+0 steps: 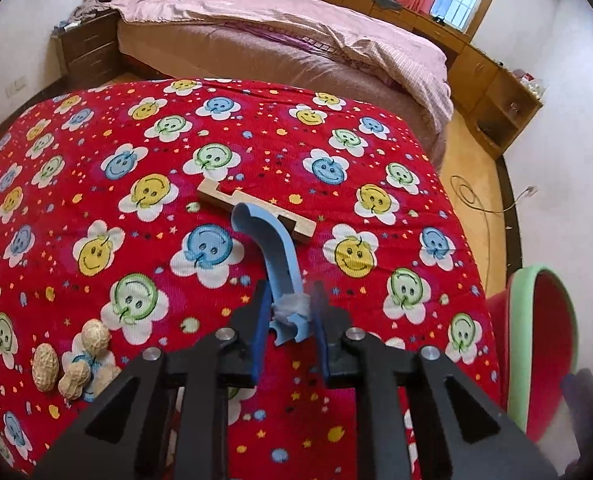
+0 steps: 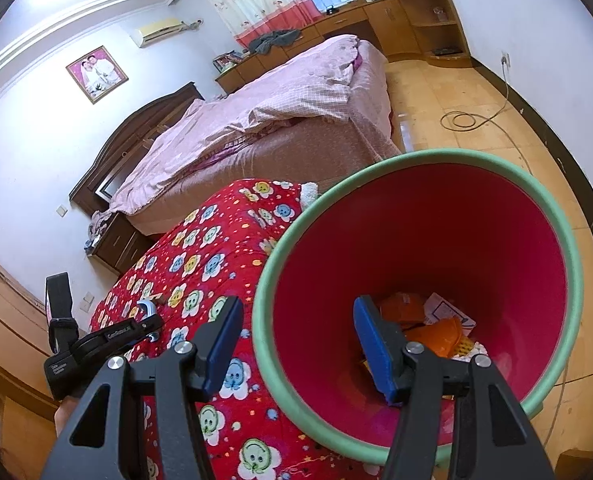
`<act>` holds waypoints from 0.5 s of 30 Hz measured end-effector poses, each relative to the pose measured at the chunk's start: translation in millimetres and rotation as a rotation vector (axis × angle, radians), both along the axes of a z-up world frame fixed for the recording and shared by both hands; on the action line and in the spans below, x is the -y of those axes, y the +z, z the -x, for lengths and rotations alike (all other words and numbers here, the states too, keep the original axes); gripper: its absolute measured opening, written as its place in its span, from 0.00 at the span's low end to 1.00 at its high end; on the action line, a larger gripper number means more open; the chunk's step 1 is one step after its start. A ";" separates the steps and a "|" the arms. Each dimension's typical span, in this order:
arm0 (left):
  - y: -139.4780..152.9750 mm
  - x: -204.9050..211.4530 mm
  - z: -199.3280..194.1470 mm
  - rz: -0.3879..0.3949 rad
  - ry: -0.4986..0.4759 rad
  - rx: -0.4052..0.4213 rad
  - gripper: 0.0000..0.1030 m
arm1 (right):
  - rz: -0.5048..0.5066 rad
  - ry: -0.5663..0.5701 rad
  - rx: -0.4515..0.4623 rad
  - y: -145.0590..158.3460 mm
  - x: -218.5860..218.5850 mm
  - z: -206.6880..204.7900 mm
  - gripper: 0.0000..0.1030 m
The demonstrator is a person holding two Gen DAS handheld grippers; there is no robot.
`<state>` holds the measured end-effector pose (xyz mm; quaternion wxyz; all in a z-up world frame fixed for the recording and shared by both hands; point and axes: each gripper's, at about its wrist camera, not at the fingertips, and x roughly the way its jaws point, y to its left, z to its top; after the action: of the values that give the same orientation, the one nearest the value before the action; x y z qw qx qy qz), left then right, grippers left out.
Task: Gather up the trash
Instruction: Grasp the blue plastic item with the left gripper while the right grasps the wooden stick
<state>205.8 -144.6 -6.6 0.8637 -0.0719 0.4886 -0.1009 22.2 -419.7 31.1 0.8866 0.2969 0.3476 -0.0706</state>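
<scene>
Peanuts point(image 1: 72, 364) lie on the red cloth point(image 1: 96, 208), far left of the left gripper point(image 1: 290, 320). That gripper is clenched on a curved blue piece point(image 1: 274, 248) with a white wad point(image 1: 292, 306) at its base. A wood block point(image 1: 256, 210) sits just beyond. Right gripper point(image 2: 296, 344) grasps the bin point(image 2: 552, 208) rim, right of the cloth; trash point(image 2: 432, 328) inside.

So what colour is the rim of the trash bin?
Pale green, around a red inside; the bin's rim shows best in the right wrist view.
</scene>
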 end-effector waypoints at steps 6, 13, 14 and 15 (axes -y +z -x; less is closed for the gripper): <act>13.9 -14.6 11.0 0.014 -0.015 0.036 0.19 | 0.019 0.049 0.002 6.6 -22.5 -10.3 0.59; 35.3 -47.2 18.4 0.013 0.016 0.087 0.19 | 0.046 0.126 0.003 14.6 -54.9 -28.1 0.59; 37.2 -51.5 19.1 0.010 0.022 0.092 0.19 | 0.050 0.136 0.002 15.4 -59.4 -30.4 0.59; 39.2 -56.8 19.9 0.008 0.030 0.098 0.19 | 0.055 0.150 0.002 16.5 -65.2 -33.5 0.59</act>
<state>185.9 -87.8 32.6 0.8877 -0.0774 0.4442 -0.0934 55.7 -354.5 47.6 0.8975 0.2456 0.3660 -0.0134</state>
